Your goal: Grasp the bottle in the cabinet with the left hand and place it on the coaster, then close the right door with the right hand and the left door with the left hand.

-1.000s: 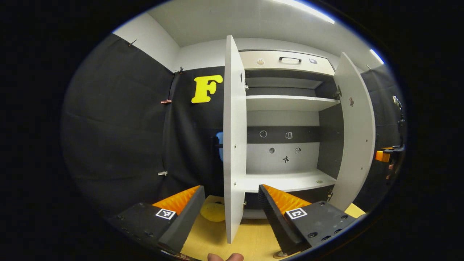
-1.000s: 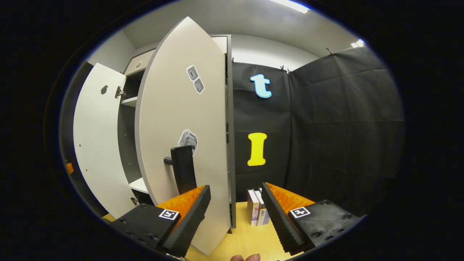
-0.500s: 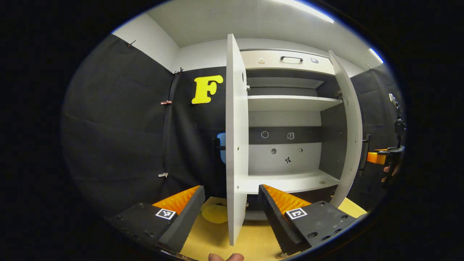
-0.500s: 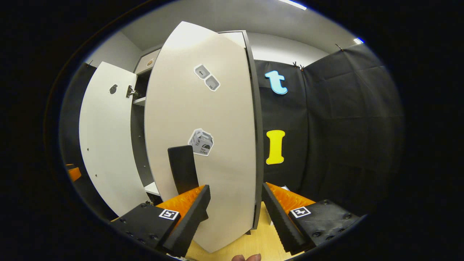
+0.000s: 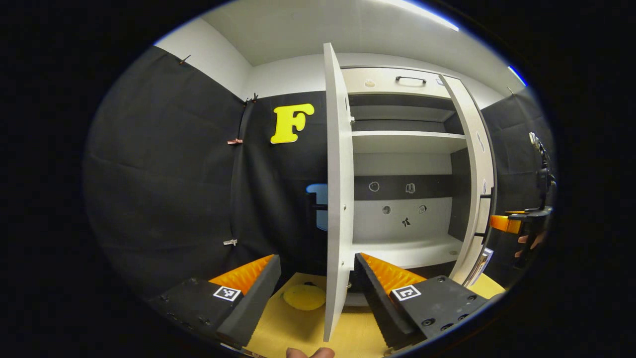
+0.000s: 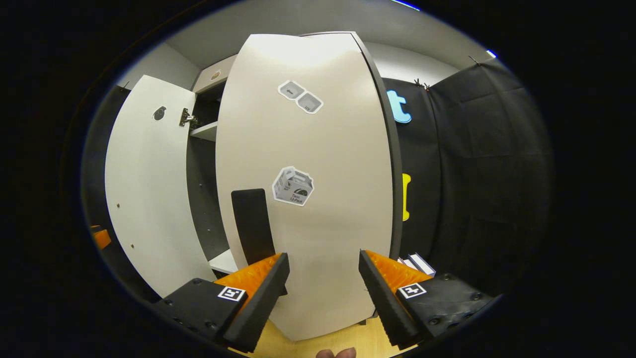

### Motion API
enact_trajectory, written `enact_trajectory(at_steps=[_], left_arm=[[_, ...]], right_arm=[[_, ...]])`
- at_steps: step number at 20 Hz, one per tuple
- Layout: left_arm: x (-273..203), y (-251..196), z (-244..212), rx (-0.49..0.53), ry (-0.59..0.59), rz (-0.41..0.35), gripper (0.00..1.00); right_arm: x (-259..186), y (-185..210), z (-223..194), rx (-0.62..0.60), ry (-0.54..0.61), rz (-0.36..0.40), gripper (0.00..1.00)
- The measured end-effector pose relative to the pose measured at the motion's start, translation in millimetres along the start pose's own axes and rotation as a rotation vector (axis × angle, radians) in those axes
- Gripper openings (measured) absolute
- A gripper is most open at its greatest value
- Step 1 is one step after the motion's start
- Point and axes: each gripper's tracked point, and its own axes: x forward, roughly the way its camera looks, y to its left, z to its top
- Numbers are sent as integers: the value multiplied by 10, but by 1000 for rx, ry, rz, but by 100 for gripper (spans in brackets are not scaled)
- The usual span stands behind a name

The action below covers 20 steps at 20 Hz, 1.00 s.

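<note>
Both the left hand-held gripper (image 5: 317, 278) and the right hand-held gripper (image 6: 323, 278) have fingers apart, near the open left door (image 5: 337, 199) and right door (image 6: 308, 209).

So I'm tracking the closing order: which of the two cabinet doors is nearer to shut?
The right door, with the black handle and stickers, in front of the right gripper. The left door stands wide open, edge-on to the left gripper.
</note>
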Motion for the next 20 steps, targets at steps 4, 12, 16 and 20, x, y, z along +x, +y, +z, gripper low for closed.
enact_trajectory(at_steps=[4,12,16,20], left_arm=[[52,59,-22,-3,-1,5,95],[52,425,20,16,-27,49,95],[259,733,34,60,-44,105,95],[646,738,-94,62,-21,85,94]], right_arm=[[151,98,-16,-12,-5,3,95],[56,115,-59,-29,23,25,96],[-213,104,2,-74,2,15,96],[-497,93,41,-78,-4,1,96]])
